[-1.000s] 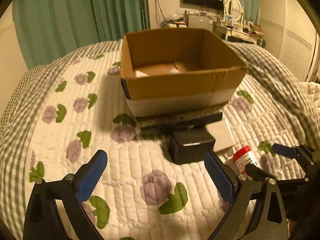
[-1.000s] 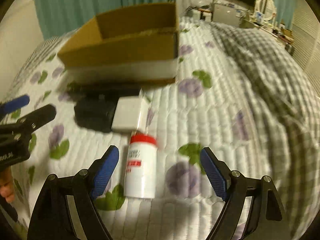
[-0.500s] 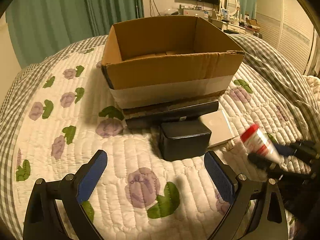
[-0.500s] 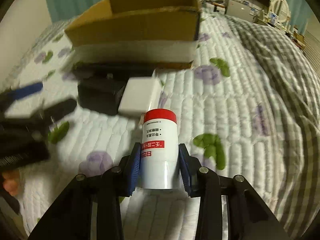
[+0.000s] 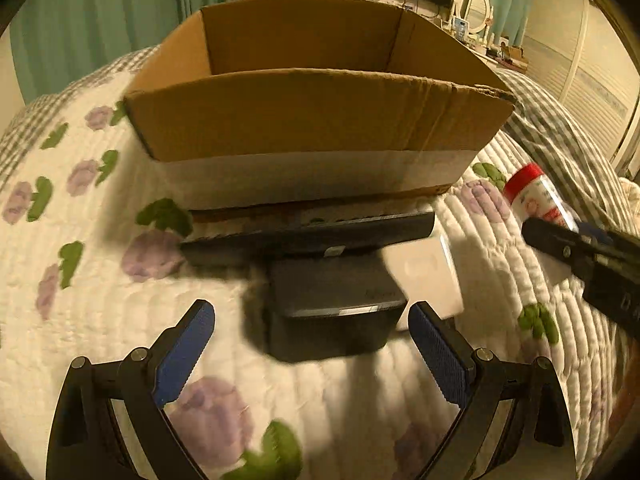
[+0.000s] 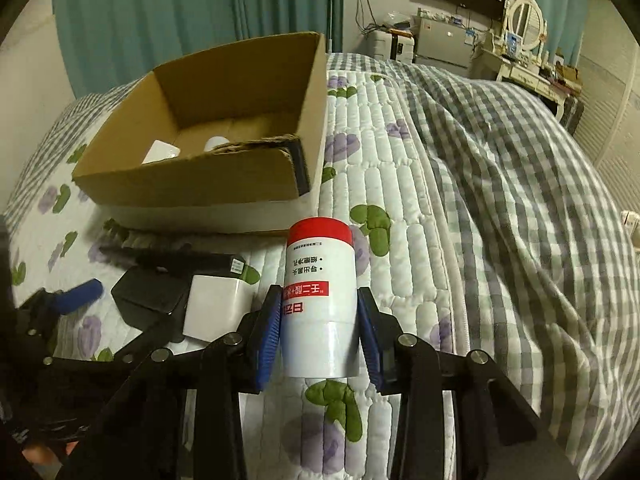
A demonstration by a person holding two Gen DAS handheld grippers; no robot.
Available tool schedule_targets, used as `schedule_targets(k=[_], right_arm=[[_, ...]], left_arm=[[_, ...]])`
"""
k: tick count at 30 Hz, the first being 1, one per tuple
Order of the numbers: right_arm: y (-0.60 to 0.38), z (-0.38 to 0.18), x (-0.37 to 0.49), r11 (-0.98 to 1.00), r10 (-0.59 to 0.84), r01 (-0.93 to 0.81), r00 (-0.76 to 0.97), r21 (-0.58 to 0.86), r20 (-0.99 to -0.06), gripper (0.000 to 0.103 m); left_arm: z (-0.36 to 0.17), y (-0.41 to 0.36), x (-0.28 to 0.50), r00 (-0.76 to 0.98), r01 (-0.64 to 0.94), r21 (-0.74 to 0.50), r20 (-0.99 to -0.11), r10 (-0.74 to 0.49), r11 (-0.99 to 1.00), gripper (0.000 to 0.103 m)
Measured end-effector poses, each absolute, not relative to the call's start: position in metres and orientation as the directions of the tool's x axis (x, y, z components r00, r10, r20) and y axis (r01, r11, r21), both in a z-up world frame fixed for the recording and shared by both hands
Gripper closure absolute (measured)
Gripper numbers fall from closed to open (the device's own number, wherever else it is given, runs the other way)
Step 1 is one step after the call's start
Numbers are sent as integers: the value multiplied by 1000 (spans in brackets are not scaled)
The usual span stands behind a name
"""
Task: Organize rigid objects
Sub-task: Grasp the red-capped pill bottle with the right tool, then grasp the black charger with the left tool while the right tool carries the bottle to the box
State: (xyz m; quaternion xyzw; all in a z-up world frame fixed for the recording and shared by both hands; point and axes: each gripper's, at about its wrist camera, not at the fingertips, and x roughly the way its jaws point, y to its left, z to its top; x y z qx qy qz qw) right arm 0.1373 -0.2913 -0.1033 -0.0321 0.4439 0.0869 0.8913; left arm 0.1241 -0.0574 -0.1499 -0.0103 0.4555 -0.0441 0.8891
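Note:
My right gripper [image 6: 318, 328] is shut on a white bottle with a red cap [image 6: 320, 292] and holds it above the quilt; the bottle also shows in the left wrist view [image 5: 538, 196]. My left gripper [image 5: 310, 352] is open, just in front of a black box [image 5: 332, 304]. Behind the black box lies a long black bar [image 5: 308, 234], with a white flat box [image 5: 434, 276] to its right. An open cardboard box [image 5: 316, 120] stands beyond, holding white items [image 6: 160, 152].
All this sits on a quilted bed cover with purple flowers [image 5: 100, 320]. A grey checked blanket [image 6: 500, 160] lies on the right. Green curtains, a TV and a dresser stand beyond the bed.
My right gripper closed on the bottle and lifted it off the quilt. My left gripper moved forward, closer to the black box and cardboard box.

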Motion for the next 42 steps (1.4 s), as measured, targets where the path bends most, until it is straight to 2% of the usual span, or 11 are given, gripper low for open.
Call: schedule_targets(k=[3,5,8,11,26,34,38,42], right_arm=[[-297,-108,143,983,135,-179,579,36,-804,67],[-301,-112,144,983,143,-174,571,52,-808,67],[-306,-116,141,983,149,-174,568,59,-810,67],[-309,-118,137,983,149,-176,569,57,-809,67],[-305,-84,111,977,171,-210,628,47,-759,67],[-297,-49,101,972,187,-231,674,37,-715,67],[-291,-18,107,971,191,-238,731,18,-654,67],[-288,6,128,971,218,-232,735,64,-642,67]], left_arm=[[-156,-62,133,577,51,-4,-816,-33,999,4],[-157,-58,135,581,45,-26,-812,-47,999,6],[-154,-59,130,583,97,-59,-806,-104,994,31],[-153,-70,127,590,119,-3,-804,-73,993,31],[-113,-45,90,573,129,-87,-806,-146,988,32],[-47,-40,83,672,174,-111,-713,-201,978,32],[-16,-43,96,725,210,-91,-653,-218,973,32],[6,-42,119,767,216,-62,-607,-208,975,32]])
